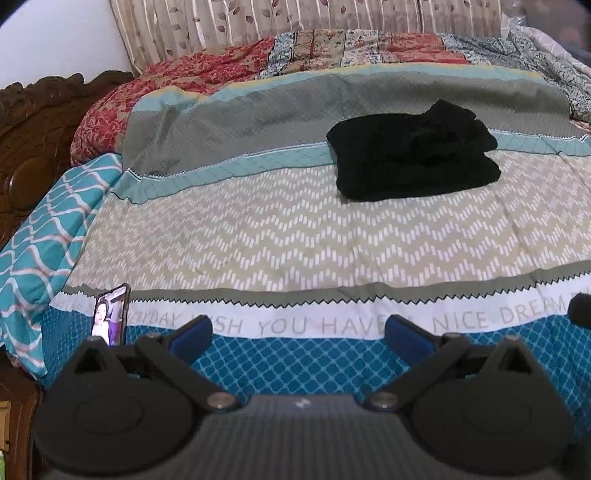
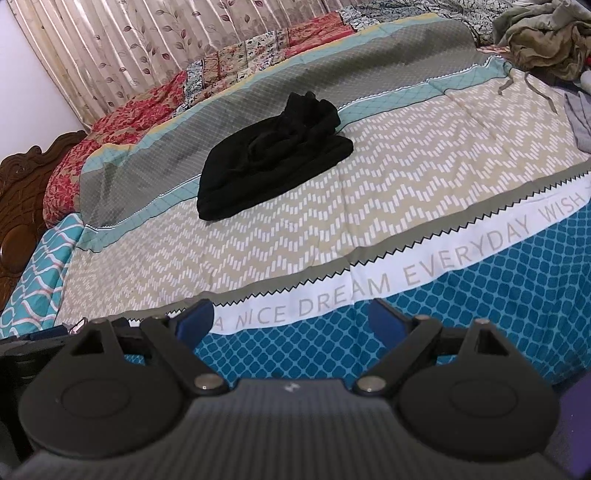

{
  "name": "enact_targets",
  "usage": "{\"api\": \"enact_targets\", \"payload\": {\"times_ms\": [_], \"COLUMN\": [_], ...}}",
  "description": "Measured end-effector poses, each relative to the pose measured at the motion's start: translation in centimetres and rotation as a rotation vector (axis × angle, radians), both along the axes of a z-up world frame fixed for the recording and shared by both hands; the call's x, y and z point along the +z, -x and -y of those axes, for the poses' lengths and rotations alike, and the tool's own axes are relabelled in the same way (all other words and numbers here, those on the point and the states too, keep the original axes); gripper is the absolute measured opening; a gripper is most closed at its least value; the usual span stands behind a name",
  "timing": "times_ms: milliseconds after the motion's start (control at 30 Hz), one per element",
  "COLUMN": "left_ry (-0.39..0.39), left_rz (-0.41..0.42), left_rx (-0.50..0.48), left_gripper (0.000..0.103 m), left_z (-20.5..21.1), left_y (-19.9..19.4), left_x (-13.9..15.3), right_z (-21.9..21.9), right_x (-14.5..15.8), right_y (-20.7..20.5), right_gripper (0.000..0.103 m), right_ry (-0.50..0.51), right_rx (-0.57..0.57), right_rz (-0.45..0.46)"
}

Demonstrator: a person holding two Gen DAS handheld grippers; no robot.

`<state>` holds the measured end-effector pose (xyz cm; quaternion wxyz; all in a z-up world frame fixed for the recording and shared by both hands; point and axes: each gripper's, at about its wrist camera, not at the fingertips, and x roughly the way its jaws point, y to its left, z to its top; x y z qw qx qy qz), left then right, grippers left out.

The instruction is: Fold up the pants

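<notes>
The black pants [image 1: 413, 151] lie folded in a compact bundle on the patterned bedspread [image 1: 258, 236], far ahead and to the right in the left wrist view. In the right wrist view the pants [image 2: 273, 155] lie ahead and left of centre. My left gripper [image 1: 297, 338] is open and empty, held back over the blue front edge of the bed. My right gripper [image 2: 291, 323] is open and empty too, also near the front edge. Neither touches the pants.
A phone [image 1: 110, 315] with a lit screen stands at the bed's front left. A carved wooden headboard [image 1: 33, 133] is at the left. A floral quilt [image 1: 221, 70] and curtain [image 1: 258, 22] lie beyond. Loose clothes [image 2: 546, 40] pile at the far right.
</notes>
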<state>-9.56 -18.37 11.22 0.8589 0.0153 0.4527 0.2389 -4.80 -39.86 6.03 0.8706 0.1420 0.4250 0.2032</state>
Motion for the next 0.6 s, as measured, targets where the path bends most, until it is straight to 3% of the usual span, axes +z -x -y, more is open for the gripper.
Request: {"api": "enact_targets", "payload": {"times_ms": [600], "left_ry": [0.055], "left_rz": [-0.102], "left_rx": [-0.02], "left_gripper": [0.103], "left_z": [0.7], "left_y": [-0.3], "left_x": [-1.6], "right_z": [0.6], "right_x": [-0.2], "right_y": [-0.1], "right_gripper": [0.092], "right_ry": [-0.019], "right_rx": [-0.03], "right_rz": [-0.023]}}
